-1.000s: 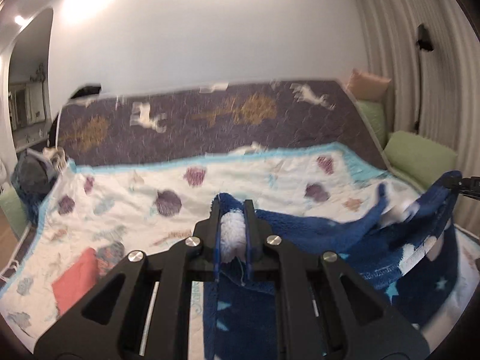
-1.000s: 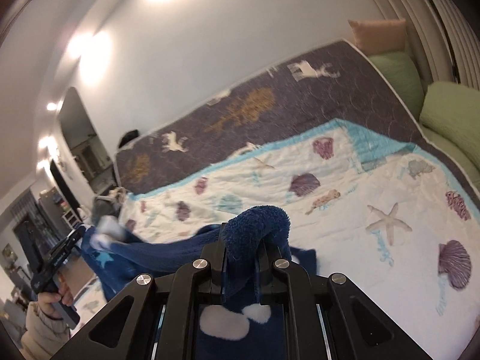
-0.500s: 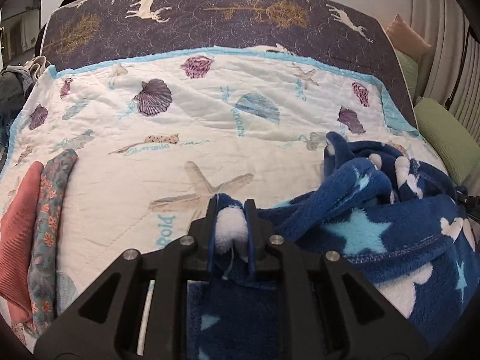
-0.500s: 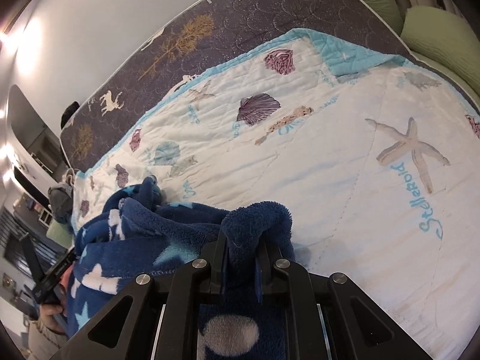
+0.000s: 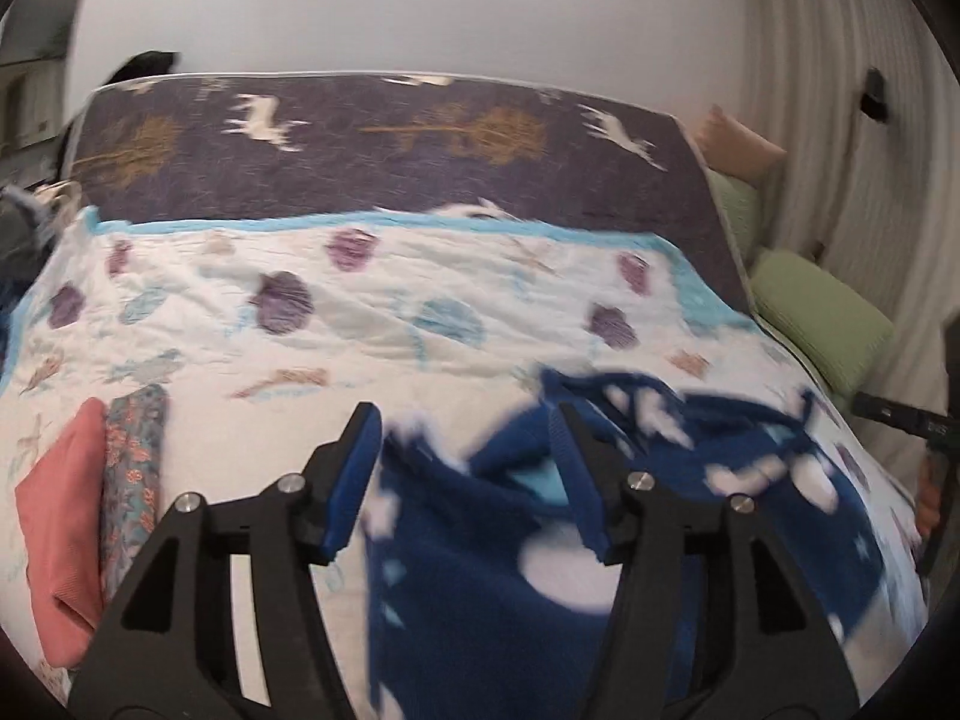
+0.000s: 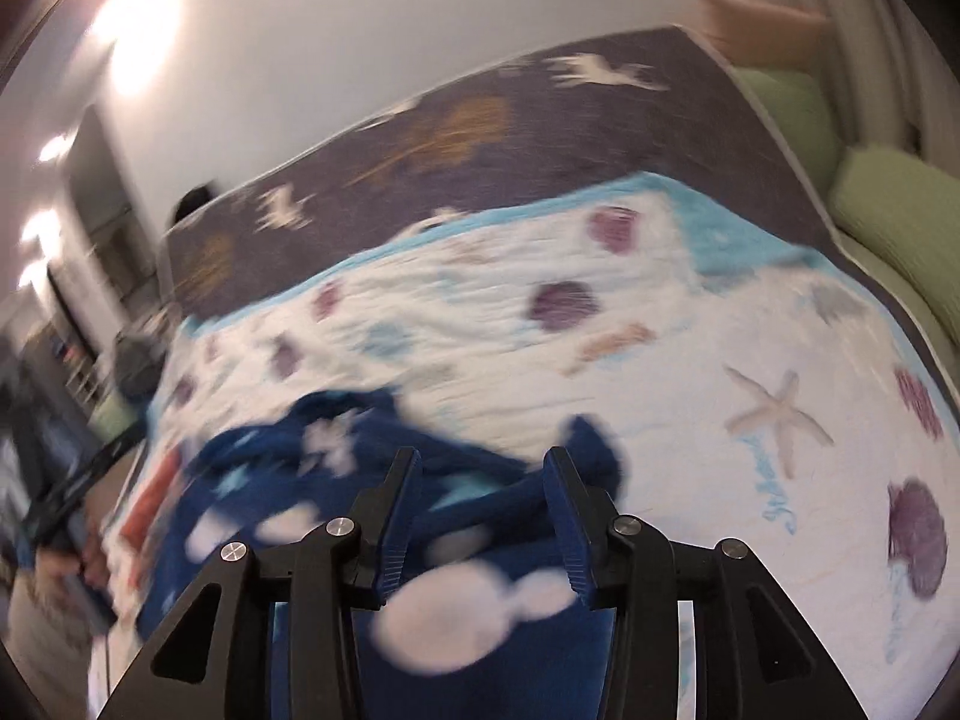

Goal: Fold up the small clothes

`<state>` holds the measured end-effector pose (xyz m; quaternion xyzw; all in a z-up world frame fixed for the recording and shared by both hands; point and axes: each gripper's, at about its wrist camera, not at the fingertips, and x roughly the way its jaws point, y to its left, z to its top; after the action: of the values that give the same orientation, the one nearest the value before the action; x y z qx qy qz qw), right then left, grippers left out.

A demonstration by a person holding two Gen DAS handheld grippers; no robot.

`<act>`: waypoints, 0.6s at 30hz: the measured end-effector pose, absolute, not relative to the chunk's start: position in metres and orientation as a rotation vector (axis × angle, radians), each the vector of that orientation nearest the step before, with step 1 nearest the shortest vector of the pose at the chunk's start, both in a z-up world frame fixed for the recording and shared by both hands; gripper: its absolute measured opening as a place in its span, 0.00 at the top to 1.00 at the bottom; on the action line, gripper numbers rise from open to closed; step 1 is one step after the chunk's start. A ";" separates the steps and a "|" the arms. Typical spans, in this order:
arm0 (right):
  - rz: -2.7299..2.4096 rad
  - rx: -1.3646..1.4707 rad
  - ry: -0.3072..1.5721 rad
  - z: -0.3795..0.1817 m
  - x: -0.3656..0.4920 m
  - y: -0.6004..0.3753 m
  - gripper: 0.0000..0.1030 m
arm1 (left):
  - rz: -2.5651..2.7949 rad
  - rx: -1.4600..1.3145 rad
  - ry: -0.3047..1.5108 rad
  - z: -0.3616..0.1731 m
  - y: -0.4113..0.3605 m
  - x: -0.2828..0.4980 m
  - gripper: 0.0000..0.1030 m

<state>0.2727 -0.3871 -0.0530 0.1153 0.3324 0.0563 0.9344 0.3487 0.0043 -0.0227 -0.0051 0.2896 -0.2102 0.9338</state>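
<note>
A dark blue fleece garment [image 5: 480, 546] with white and light blue stars lies crumpled on the bed's near part; it also shows in the right wrist view [image 6: 336, 480]. My left gripper [image 5: 465, 420] is open, its jaws wide apart above the garment's left part, holding nothing. My right gripper [image 6: 483, 462] is open too, its jaws spread over the garment's right edge, with fleece lying between and below them. Both views are blurred by motion.
The bed carries a white seashell quilt [image 5: 372, 312] over a purple deer blanket [image 5: 384, 144]. A folded salmon cloth [image 5: 57, 528] and a folded floral cloth [image 5: 129, 480] lie at the left. Green cushions [image 5: 822, 318] sit at the right, by the curtain.
Both grippers have opened and let go of the blue garment, which has dropped onto the quilt. Both cameras have tilted up and back.
</note>
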 end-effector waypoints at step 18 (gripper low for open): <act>0.012 0.187 0.885 -0.115 0.394 -0.363 0.66 | -0.359 0.281 0.819 -0.103 -0.085 0.432 0.41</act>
<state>0.3940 -0.3631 -0.1146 0.0902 0.4277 0.0057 0.8994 0.4324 -0.0846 -0.1030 0.1356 0.3945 -0.1732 0.8922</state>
